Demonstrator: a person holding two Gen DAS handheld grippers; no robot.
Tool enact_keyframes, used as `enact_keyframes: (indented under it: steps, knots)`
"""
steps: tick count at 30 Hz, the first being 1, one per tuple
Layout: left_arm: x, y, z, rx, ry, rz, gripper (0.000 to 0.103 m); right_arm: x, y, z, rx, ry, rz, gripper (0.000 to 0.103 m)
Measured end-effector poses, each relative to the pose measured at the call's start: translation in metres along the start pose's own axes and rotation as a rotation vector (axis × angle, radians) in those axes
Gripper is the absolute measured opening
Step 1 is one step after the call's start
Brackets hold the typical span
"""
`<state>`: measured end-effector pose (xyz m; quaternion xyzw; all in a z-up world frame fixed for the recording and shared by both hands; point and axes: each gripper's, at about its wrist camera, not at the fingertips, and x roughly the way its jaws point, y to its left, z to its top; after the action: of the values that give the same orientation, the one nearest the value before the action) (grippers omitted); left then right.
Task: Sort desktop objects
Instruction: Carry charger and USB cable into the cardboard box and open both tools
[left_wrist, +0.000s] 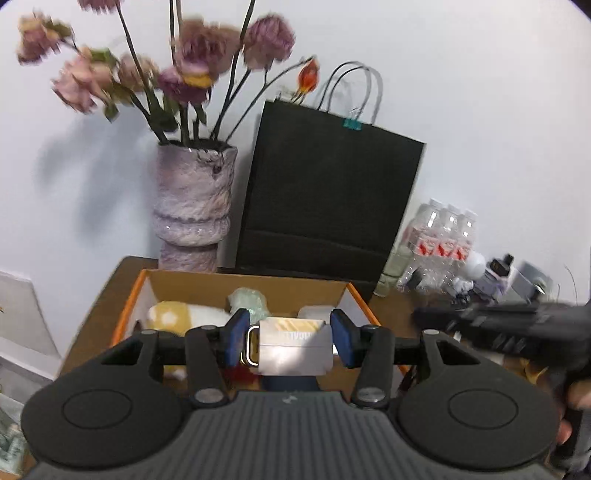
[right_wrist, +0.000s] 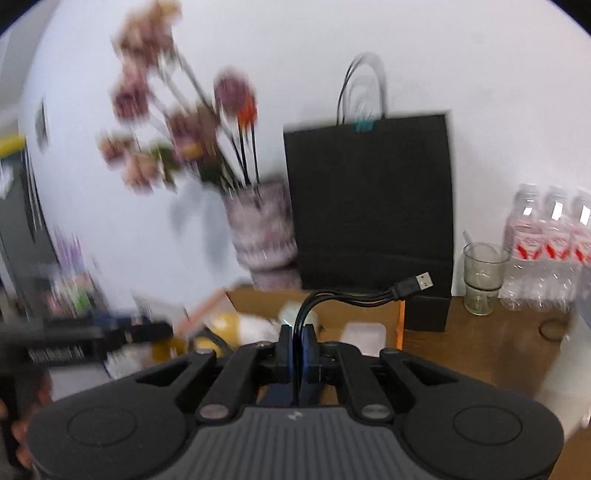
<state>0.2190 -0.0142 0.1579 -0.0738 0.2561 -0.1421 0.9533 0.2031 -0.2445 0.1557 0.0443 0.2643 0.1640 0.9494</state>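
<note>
Two grippers hover over the cardboard box (left_wrist: 192, 284): left gripper (left_wrist: 289, 341) clamps a small silver box (left_wrist: 291, 345), right gripper (right_wrist: 296, 349) pinches a black cable (right_wrist: 354, 295). Next, probably: lower and release inside.

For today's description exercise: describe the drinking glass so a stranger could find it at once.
Start at the tall black paper bag against the wall. Just right of it, on the brown desk, stands the empty greenish glass, left of the shrink-wrapped water bottles. Unlike them, it is open-topped, without cap or label.
</note>
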Motion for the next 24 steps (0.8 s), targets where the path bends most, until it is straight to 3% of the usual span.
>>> enact_keyframes:
  steps: [6,12,14,17,20,24]
  knots:
    - [0.095,0.009,0.01,-0.049,0.112,-0.025,0.049,0.099,-0.009,0.006,-0.091,0.266,-0.059,0.004]
    - [0.168,0.016,-0.001,-0.13,0.174,0.02,0.049,0.143,-0.027,-0.023,-0.073,0.389,-0.104,0.009]
    - [0.17,0.019,-0.003,-0.144,0.174,-0.006,0.061,0.148,-0.036,-0.028,-0.01,0.425,-0.075,0.017]
    - [0.152,0.019,0.002,-0.119,0.159,-0.02,0.071,0.14,-0.042,-0.024,0.019,0.409,-0.038,0.029]
    - [0.126,0.016,0.013,-0.056,0.178,0.033,0.09,0.127,-0.046,-0.008,0.099,0.373,0.007,0.042]
    - [0.092,0.016,0.023,0.017,0.193,0.103,0.099,0.111,-0.042,0.015,0.154,0.37,0.021,0.045]
